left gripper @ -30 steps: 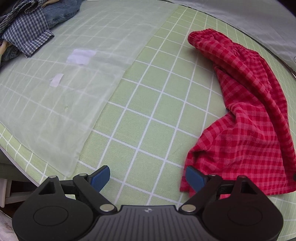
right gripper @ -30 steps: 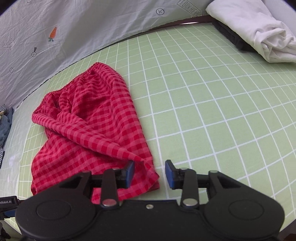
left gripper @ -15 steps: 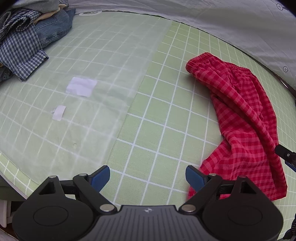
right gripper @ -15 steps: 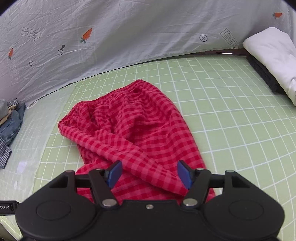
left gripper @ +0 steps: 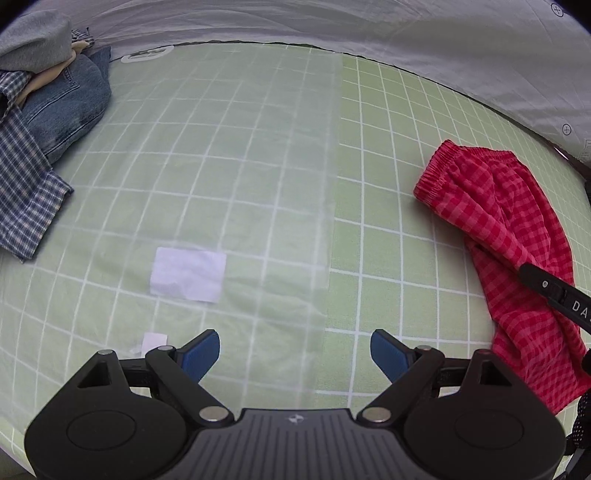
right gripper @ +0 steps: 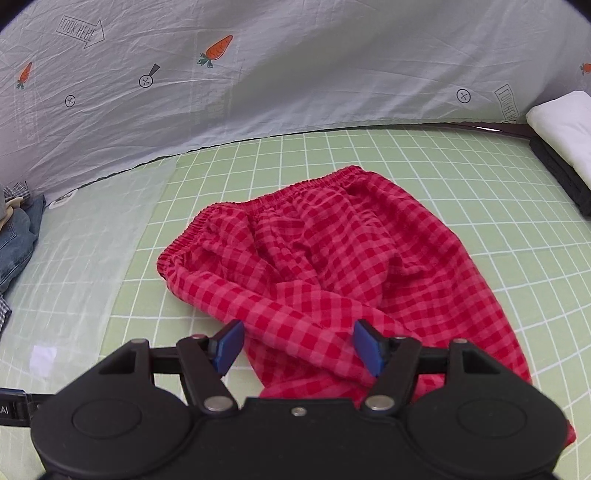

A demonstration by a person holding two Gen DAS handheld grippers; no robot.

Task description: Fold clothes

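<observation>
Lying rumpled on the green grid mat [right gripper: 461,192], red checked shorts [right gripper: 332,266] sit before both wide-spread claws.

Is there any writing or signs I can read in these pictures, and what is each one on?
"LOOK HERE", inside an arrow outline: grey backdrop sheet, top left.
A second boxed print on the sheet, right edge: too tilted to read surely.
"DA", cut off: black bar over the red checked shorts in the left view.
"AI", cut off: black strap, right view's lower left.
Carrot pictures and circled crosses: no words.
</observation>
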